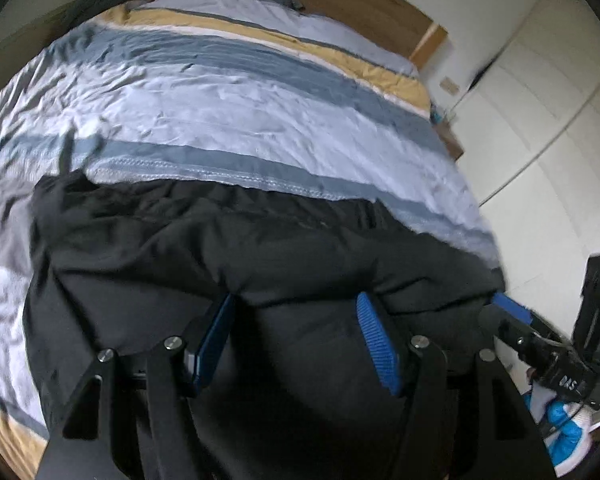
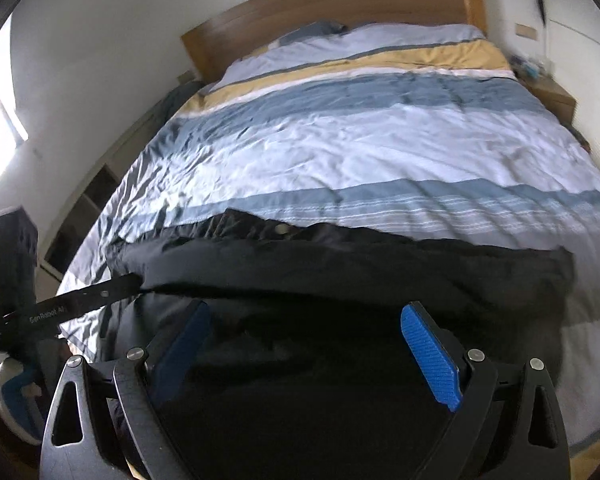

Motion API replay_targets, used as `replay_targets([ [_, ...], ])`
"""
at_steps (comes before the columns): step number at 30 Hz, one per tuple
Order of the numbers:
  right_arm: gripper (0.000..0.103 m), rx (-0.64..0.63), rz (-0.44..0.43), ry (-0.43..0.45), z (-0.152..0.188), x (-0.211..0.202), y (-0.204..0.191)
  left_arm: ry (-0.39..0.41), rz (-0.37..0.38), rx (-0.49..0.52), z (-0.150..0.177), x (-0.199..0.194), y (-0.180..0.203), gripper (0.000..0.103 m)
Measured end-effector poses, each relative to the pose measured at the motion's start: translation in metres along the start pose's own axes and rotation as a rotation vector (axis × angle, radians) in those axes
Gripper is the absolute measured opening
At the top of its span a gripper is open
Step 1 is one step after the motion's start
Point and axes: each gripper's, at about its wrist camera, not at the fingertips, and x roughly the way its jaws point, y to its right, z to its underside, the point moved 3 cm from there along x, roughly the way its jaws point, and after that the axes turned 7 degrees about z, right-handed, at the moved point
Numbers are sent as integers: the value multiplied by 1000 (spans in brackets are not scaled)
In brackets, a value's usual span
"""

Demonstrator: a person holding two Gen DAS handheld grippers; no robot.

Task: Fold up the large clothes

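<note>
**Black coat lying across the foot of the bed, fold barely under way**

A large black padded garment [image 1: 228, 248] is lying on the striped duvet [image 1: 236, 108], at the end of the bed farthest from the wooden headboard [image 2: 340, 4]. It is stretching sideways across nearly the whole width of that foot end, and its far edge, toward the headboard, is looking doubled over into a thick roll with a snap button [image 2: 281, 229] showing on it. The rest of the bed between the garment and the headboard is carrying only the duvet.

The left gripper [image 1: 296, 336] is hovering at the near edge of the garment, the side away from the headboard, with its blue pads standing wide apart and black cloth filling the space between them; nothing is pinched. The right gripper [image 2: 308, 348] is doing the same further along that near edge, its jaws spread wide over dark fabric, gripping nothing as far as I can see.

To my eye the job is sitting at an early stage. The coat is spread out and perhaps one lengthwise fold is made, though the bunching makes that hard to call. Sleeves are not showing clearly. What seems to be remaining: taking hold of the near edge, bringing it over toward the headboard side, then folding the long strip down into a compact bundle.
</note>
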Motion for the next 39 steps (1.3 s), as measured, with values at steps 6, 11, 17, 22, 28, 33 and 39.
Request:
replay_targets([
  [6, 95, 0, 93, -50, 12, 49, 15, -11, -108, 32, -2, 44, -10, 65],
  [11, 97, 35, 138, -53, 9, 70, 37, -6, -151, 41, -6, 64, -17, 69],
  [17, 101, 59, 158, -60, 2, 89, 50, -10, -176, 52, -11, 79, -23, 71],
  [22, 102, 83, 149, -67, 3, 99, 57, -3, -188, 64, -10, 84, -25, 72],
  [28, 102, 75, 152, -75, 5, 101, 62, -1, -188, 65, -8, 85, -25, 72],
  [33, 102, 82, 169, -80, 8, 97, 73, -3, -188, 67, -7, 85, -26, 73],
  [39, 102, 89, 202, -84, 14, 89, 89, -6, -202, 71, -3, 83, -25, 74],
])
